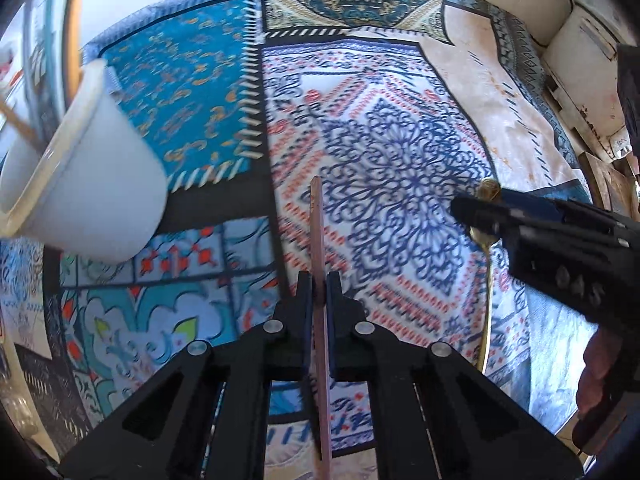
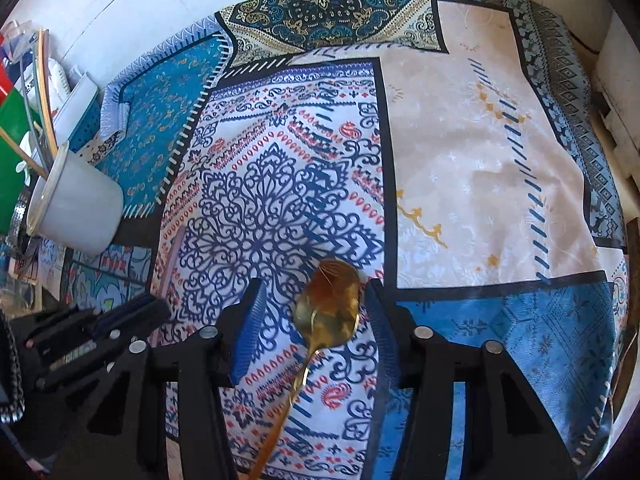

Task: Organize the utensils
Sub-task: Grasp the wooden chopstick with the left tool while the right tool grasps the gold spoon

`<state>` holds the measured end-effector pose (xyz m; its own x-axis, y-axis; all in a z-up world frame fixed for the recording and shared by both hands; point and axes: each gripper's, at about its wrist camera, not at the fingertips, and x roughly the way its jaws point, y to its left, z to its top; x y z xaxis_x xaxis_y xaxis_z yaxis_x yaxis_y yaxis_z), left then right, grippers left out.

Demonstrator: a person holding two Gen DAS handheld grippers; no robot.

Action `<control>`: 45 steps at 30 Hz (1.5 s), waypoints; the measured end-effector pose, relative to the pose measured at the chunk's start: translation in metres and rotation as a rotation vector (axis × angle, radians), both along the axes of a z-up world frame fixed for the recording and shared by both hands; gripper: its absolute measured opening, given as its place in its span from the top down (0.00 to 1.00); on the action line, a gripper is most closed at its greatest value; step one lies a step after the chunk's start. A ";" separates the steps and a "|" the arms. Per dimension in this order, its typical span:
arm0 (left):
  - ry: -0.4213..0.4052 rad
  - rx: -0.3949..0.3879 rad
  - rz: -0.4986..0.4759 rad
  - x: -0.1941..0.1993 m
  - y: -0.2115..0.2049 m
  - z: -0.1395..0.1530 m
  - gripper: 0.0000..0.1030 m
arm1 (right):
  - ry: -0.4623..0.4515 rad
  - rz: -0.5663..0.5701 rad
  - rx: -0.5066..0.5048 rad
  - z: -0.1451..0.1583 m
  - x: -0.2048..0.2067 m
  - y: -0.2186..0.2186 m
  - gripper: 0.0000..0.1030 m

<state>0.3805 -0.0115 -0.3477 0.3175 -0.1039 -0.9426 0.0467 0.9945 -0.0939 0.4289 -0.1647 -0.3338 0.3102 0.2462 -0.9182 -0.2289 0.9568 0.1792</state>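
Two hand-held grippers work over a patchwork-print tablecloth (image 2: 472, 152) in blues, cream and red. Nearest the left wrist camera, the left gripper (image 1: 318, 292) has its jaws drawn narrow on a thin pinkish stick (image 1: 320, 280), apparently a chopstick, which runs straight up between the blue pads and pokes out beyond the fingertips above the cloth. In the right wrist view, the right gripper (image 2: 310, 304) stands wide, its blue-ribbed fingers (image 2: 250, 332) set on either side of a gold spoon (image 2: 328, 304) without touching it; the spoon lies on the cloth bowl-up, its handle trailing back toward the camera beneath the gripper. From the left wrist camera the right gripper (image 1: 476, 216) appears at the right edge, with the spoon's bowl (image 1: 489, 190) peeking past its tip and the slim handle curving down the cloth below it. Farther off, at the left edge of both views, a white cup (image 2: 76, 212) sits on the cloth with a wooden stick (image 2: 24, 152) leaning out of it. Behind the cup, against the white wall, stands a clutter of items, a green object (image 2: 12, 148) among them, too blurred to name.
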 end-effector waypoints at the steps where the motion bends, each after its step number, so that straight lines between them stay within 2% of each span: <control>1: 0.000 -0.004 0.003 -0.002 0.003 0.000 0.96 | -0.014 0.002 -0.016 0.000 0.000 0.003 0.67; 2: 0.002 -0.009 0.006 -0.005 0.006 0.000 0.96 | -0.025 0.004 -0.029 0.000 0.000 0.006 0.75; 7: 0.024 -0.048 0.003 -0.005 0.012 0.000 0.96 | -0.038 0.025 -0.024 0.004 0.003 0.008 0.78; 8: 0.034 -0.051 0.010 -0.005 0.014 0.001 0.96 | -0.043 0.029 -0.016 0.006 0.003 0.007 0.82; 9: 0.044 -0.059 0.016 -0.004 0.015 0.001 0.96 | -0.053 0.033 -0.007 0.011 0.003 0.006 0.94; 11: 0.067 -0.077 0.022 -0.001 0.017 0.001 0.96 | -0.059 0.038 0.006 0.019 0.002 0.002 0.97; 15: 0.112 -0.051 -0.007 0.004 0.012 0.001 0.94 | -0.078 0.044 -0.002 0.027 -0.003 -0.001 0.97; 20: 0.145 0.014 -0.084 0.004 -0.001 0.001 0.93 | -0.039 0.057 0.014 0.026 -0.016 -0.010 0.96; 22: 0.149 0.031 -0.109 0.001 -0.004 0.001 0.93 | 0.006 0.052 0.036 0.020 -0.020 -0.013 0.91; 24: 0.144 0.043 -0.121 -0.002 -0.006 0.001 0.93 | 0.043 0.045 0.054 0.012 -0.025 -0.013 0.73; 27: 0.132 0.045 -0.126 -0.006 -0.006 0.001 0.93 | 0.062 0.067 0.028 0.002 -0.033 -0.002 0.72; 29: 0.125 0.039 -0.125 -0.009 -0.005 0.001 0.93 | 0.025 0.084 -0.003 0.003 -0.039 0.007 0.68; 34: 0.120 0.014 -0.126 -0.021 0.000 0.002 0.93 | -0.034 0.148 -0.102 -0.002 -0.050 0.031 0.67; 37: 0.120 0.003 -0.134 -0.020 0.003 0.001 0.93 | -0.041 0.172 -0.123 -0.004 -0.053 0.030 0.71; 40: 0.124 -0.008 -0.135 -0.011 0.004 0.001 0.93 | -0.017 0.175 -0.107 -0.004 -0.053 0.014 0.81; 42: 0.129 -0.014 -0.136 -0.010 0.005 0.001 0.93 | 0.003 0.168 -0.105 -0.005 -0.052 0.000 0.91; 45: 0.139 -0.018 -0.140 -0.009 0.007 0.000 0.93 | 0.033 0.146 -0.077 -0.002 -0.048 -0.017 0.96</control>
<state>0.3717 -0.0042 -0.3480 0.1661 -0.1548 -0.9739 0.1702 0.9773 -0.1263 0.3813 -0.1821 -0.3357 0.2458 0.2150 -0.9452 -0.3622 0.9248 0.1162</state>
